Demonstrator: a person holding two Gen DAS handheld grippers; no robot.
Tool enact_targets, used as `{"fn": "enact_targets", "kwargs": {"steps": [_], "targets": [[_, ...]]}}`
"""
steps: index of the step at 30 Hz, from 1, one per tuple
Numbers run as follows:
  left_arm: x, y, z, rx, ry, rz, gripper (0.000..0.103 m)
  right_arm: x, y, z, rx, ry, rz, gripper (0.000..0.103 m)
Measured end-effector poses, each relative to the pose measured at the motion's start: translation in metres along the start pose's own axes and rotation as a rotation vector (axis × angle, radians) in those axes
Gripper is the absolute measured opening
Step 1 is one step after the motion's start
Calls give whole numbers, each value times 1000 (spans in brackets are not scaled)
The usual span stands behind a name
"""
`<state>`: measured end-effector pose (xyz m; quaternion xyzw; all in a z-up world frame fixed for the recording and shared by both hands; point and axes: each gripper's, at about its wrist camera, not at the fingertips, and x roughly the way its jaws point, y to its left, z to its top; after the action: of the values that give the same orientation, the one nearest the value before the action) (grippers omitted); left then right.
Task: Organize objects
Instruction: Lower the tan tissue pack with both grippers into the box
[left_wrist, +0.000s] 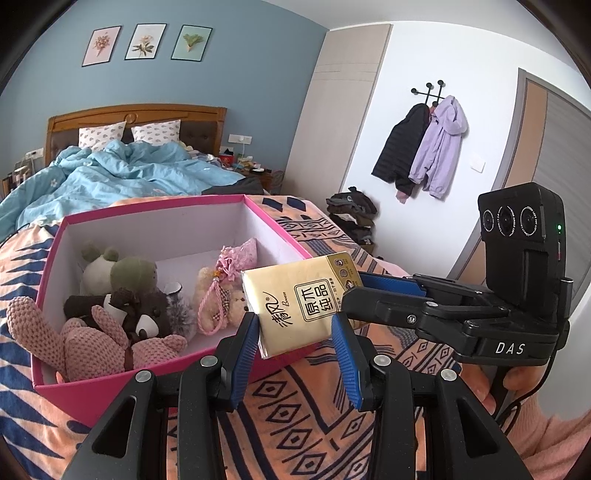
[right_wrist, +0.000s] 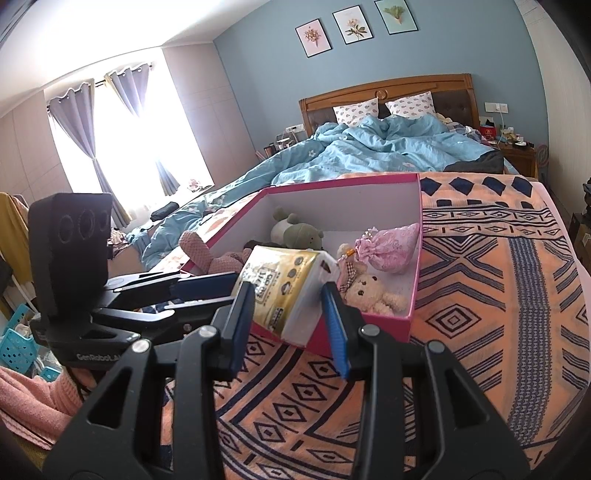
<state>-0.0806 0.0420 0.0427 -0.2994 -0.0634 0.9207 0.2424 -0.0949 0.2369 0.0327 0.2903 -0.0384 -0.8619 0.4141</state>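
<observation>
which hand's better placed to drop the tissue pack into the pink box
Probably right: the tissue pack fills the jaws of the right gripper, beside the pink box. The left gripper shows a slight gap.

A pale yellow tissue pack (left_wrist: 301, 301) with black Chinese lettering hangs tilted at frame center, over the near edge of an open pink box (left_wrist: 280, 225). The white-walled box, center left, holds plush toys (left_wrist: 122, 306) and a pink pouch (left_wrist: 245, 251).
</observation>
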Motion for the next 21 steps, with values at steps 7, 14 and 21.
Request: {"fn": "enact_targets", "kwargs": {"steps": [7,14,21], "targets": [[4,2,3,-5,4,-5,40,3,-4,3,3,0,-6,41],[9,6,7,-13,8,-4,40,8,-8,6,12,5,-3,41],[14,8,10,-7,10,6,40,12,-13,10,20,3,-7,41]]}}
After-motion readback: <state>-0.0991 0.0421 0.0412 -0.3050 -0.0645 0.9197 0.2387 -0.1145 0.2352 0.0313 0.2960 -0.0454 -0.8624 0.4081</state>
